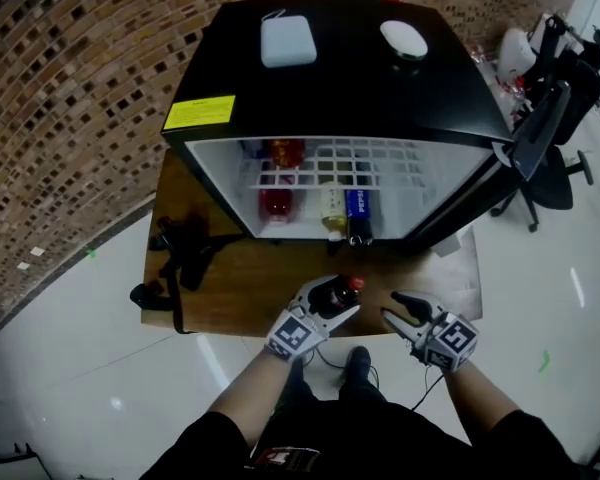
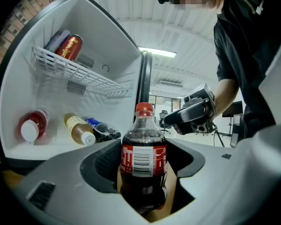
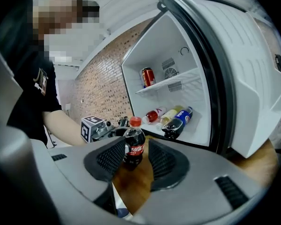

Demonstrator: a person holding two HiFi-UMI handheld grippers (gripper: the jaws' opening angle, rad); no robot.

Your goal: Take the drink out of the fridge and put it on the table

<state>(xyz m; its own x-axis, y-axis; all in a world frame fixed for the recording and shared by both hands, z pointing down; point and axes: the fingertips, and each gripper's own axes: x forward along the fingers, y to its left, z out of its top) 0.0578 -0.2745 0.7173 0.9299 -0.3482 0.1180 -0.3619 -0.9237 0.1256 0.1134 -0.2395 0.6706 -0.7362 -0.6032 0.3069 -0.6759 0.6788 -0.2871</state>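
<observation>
A small cola bottle (image 1: 348, 290) with a red cap stands upright on the wooden table (image 1: 240, 293) in front of the open fridge (image 1: 350, 78). My left gripper (image 1: 340, 296) is shut on the cola bottle (image 2: 144, 156), its pads pressing on both sides at label height. My right gripper (image 1: 404, 313) hovers just to the right of it, open and holding nothing. In the right gripper view the cola bottle (image 3: 134, 146) shows beyond the open jaws, apart from them. Inside the fridge lie a red bottle (image 1: 275, 204), a yellow bottle (image 1: 332, 208) and a Pepsi bottle (image 1: 358, 214).
A red can (image 2: 69, 47) lies on the fridge's wire shelf (image 2: 79, 74). The fridge door (image 1: 465, 208) stands open at the right. A white box (image 1: 288, 40) and a white oval thing (image 1: 404, 38) sit on the fridge top. Black gear (image 1: 180, 253) lies at the table's left; an office chair (image 1: 550, 158) stands at right.
</observation>
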